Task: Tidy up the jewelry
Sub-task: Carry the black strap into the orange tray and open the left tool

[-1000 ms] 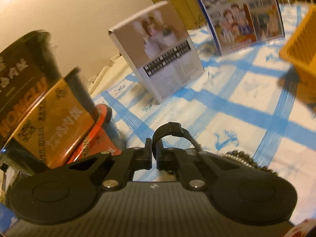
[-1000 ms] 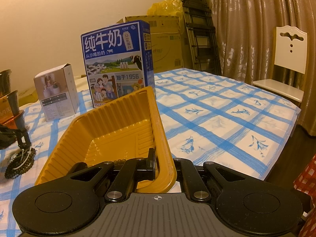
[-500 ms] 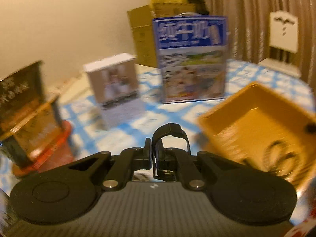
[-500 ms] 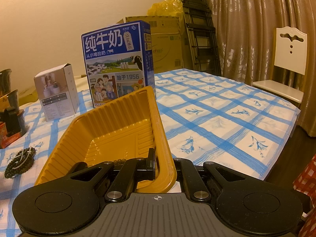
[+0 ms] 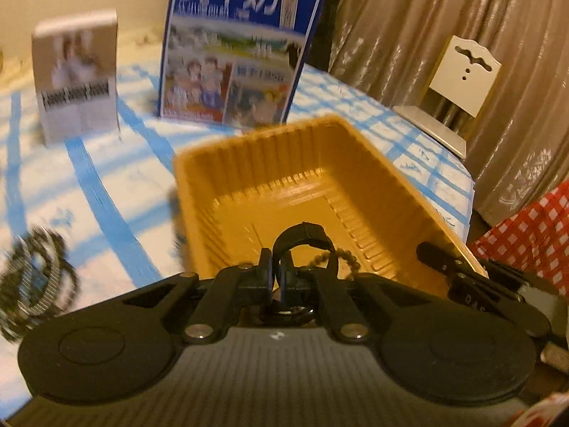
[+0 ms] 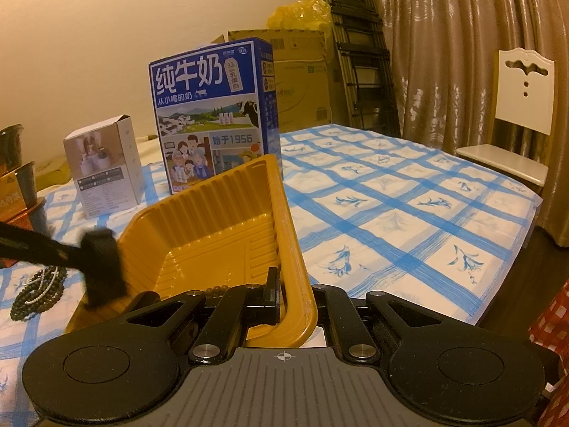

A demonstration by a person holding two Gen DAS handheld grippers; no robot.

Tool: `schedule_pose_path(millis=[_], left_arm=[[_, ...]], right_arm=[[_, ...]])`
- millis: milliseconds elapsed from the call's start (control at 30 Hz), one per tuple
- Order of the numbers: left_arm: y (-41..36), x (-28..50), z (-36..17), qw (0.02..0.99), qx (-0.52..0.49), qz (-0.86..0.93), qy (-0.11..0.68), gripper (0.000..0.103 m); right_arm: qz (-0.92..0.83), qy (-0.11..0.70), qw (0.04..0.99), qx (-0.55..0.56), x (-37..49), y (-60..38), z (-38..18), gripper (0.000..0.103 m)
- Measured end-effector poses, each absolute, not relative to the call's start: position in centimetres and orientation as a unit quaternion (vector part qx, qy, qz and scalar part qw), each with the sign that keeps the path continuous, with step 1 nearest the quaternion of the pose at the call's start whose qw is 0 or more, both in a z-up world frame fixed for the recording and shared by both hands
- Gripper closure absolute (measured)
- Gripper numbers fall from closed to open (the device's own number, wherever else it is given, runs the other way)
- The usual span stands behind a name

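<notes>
My left gripper point(image 5: 275, 277) is shut on a black looped band point(image 5: 302, 235), which arches above the fingertips. It hovers over the near part of the yellow ribbed tray point(image 5: 249, 163). A dark bead bracelet point(image 5: 341, 254) lies inside the tray just beyond the band. My right gripper point(image 6: 281, 295) is shut on the tray's near wall point(image 6: 288, 249); it also shows at the tray's right rim point(image 5: 444, 267). In the right wrist view the band point(image 6: 101, 263) is a dark blur at the tray's left edge. More bead bracelets point(image 6: 39, 288) lie on the cloth left of the tray.
A blue milk carton box point(image 6: 213, 114) and a small white box point(image 6: 103, 167) stand behind the tray on the blue-checked cloth point(image 6: 409, 213). Noodle cups point(image 6: 17, 185) sit at far left. A white chair point(image 6: 522, 106) and curtains are at the right.
My left gripper swung right from beside the noodle cups to above the tray, carrying the black band and levelling its roll. The right gripper and tray stayed still.
</notes>
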State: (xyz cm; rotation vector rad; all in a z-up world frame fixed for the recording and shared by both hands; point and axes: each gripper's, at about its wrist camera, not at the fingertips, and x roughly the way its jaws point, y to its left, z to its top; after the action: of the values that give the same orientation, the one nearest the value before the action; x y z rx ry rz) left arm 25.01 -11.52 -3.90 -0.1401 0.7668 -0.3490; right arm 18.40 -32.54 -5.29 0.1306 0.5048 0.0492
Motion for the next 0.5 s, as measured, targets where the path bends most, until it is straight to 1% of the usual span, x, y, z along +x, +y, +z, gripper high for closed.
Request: schedule_pose_path(millis=[267, 367, 500], left_arm=[[-12.1, 27.7, -6.3, 0.893, -0.131, -0.147, 0.404, 0.099], [-11.6, 28.9, -6.9, 0.882, -0.159, -0.144, 0.420, 0.096], [-10.8, 29.6, -6.7, 0.877, -0.194, -0.136, 0.418, 0.089]], right_arm=[[0.024, 0.249, 0.966, 0.064, 18.4, -32.5, -5.2, 0.097], [0.024, 0.249, 0.966, 0.063, 18.6, -32.3, -5.4, 0.097], [0.024, 0.250, 0.966, 0.063, 18.6, -32.2, -5.5, 0.097]])
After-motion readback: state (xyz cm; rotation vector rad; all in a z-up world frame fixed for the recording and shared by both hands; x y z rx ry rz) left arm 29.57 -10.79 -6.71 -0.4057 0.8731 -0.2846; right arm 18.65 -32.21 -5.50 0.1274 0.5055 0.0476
